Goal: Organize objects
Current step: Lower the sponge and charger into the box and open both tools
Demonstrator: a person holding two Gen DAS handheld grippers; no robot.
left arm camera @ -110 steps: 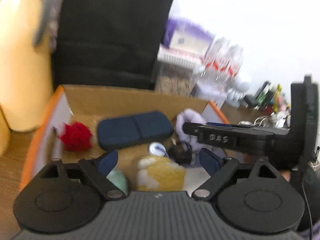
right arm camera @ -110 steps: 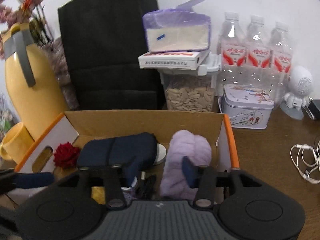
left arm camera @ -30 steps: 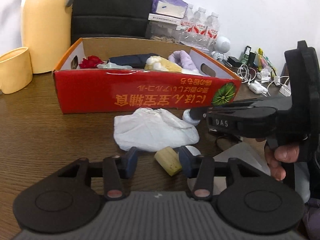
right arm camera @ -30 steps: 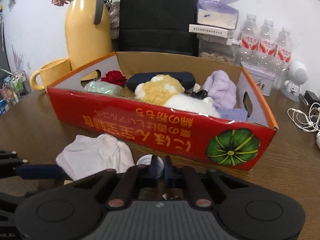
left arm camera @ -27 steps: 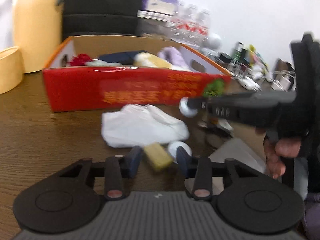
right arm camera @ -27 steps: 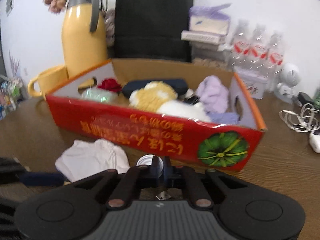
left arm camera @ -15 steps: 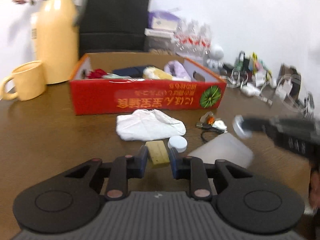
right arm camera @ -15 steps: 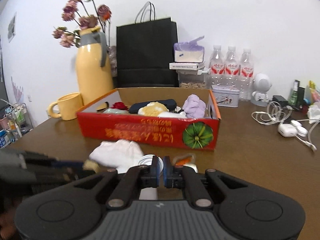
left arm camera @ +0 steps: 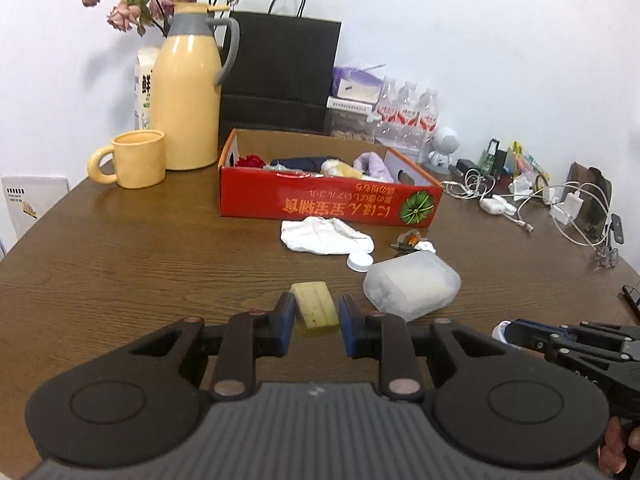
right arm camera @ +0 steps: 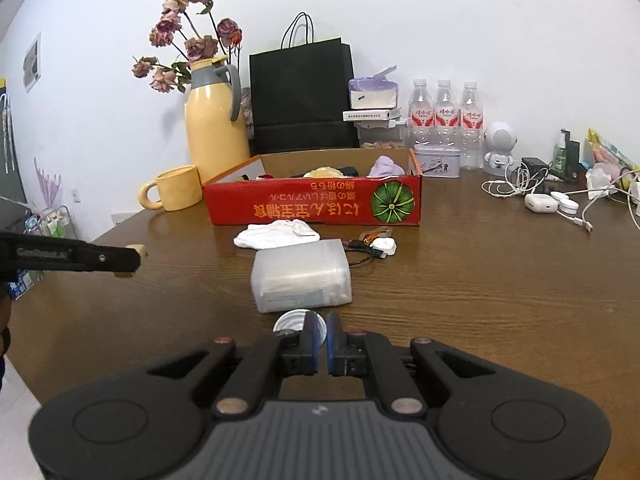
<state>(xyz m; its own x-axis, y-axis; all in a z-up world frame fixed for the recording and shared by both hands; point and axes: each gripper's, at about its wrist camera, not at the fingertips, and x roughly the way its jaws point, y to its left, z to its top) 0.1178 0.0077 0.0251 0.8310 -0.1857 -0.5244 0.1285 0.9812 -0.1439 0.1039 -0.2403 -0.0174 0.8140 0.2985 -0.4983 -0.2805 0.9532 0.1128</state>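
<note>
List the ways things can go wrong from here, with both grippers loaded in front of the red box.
1. The right gripper pinches the small white lid only by its edge; it may slip out on the way.
2. The yellow block sits between the left gripper fingers with slight gaps showing, so the hold looks loose.
3. The translucent container and white cloth lie between the grippers and the red box; a low approach could knock them.

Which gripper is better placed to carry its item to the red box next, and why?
Probably the left gripper: its fingers hold the yellow block, with open table ahead. The right gripper pinches the white cap, but the translucent container sits directly between it and the red box.
</note>
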